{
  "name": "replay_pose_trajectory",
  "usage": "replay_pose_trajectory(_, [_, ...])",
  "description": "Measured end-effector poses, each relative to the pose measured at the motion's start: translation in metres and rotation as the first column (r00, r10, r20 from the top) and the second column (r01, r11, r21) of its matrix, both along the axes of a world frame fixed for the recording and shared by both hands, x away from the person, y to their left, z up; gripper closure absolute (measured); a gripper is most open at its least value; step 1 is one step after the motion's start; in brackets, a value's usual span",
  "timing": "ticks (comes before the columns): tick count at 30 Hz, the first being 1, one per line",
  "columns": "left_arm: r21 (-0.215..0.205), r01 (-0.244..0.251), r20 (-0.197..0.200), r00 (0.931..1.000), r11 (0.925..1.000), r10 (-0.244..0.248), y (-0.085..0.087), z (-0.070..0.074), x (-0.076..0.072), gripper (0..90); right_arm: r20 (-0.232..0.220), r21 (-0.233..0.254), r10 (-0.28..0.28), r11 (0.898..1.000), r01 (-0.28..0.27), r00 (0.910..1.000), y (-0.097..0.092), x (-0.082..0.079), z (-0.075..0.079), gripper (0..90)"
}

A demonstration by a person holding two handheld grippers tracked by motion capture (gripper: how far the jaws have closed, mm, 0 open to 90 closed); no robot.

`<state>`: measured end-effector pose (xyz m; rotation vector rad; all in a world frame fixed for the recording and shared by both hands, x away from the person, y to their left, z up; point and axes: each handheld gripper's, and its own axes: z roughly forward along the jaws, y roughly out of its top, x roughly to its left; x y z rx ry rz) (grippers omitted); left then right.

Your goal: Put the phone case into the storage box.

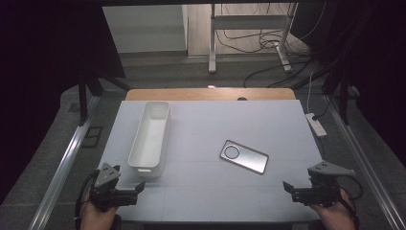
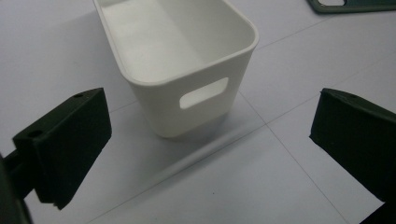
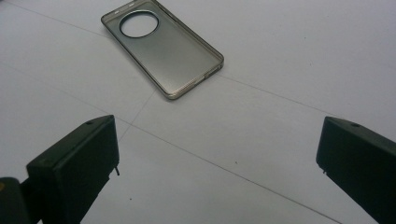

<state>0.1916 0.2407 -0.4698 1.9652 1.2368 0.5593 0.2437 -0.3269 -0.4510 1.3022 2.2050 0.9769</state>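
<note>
A long white plastic bin (image 1: 150, 138) lies empty on the left half of the white table; its near end with a handle slot (image 2: 204, 93) faces my left gripper (image 2: 210, 140). That gripper (image 1: 139, 188) rests near the front left edge, jaws wide apart with nothing between them. A clear grey phone case (image 1: 244, 156) with a round camera hole lies flat right of centre, and it reaches up to the top left (image 3: 161, 46) in the right gripper view. My right gripper (image 1: 288, 188) sits at the front right, open and empty (image 3: 217, 158), a short way from the case.
The white table top (image 1: 210, 191) has a wooden strip (image 1: 210, 94) along its far edge. A white power strip (image 1: 316, 124) lies off the right side. Metal rails (image 1: 62, 167) run along both sides. A stand and cables (image 1: 261, 38) are on the floor beyond.
</note>
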Motion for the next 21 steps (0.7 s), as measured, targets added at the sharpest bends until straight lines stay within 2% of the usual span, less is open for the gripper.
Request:
replay_pose_trajectory(6, [-0.009, 0.001, 0.013, 0.9999, 1.0, -0.001, 0.001, 0.0, -0.0019, 0.0, -0.009, 0.006, -0.003, 1.0, 0.003, 1.0, -0.0001, 0.0012, -0.0001, 0.0])
replay_pose_trajectory(15, [-0.008, 0.016, 0.005, 0.9999, 0.9998, -0.016, 0.0005, -0.0004, -0.0008, 0.0, -0.021, 0.005, 0.023, 1.0, -0.023, 0.9995, 0.001, 0.002, -0.0005, 0.0])
replay_pose_trajectory(21, [-0.032, 0.015, 0.001, 0.9999, 0.9994, -0.015, 0.0029, -0.0005, -0.0006, 0.0, -0.021, 0.003, 0.037, 0.999, -0.037, 0.9991, 0.0018, 0.0018, -0.0004, 0.0])
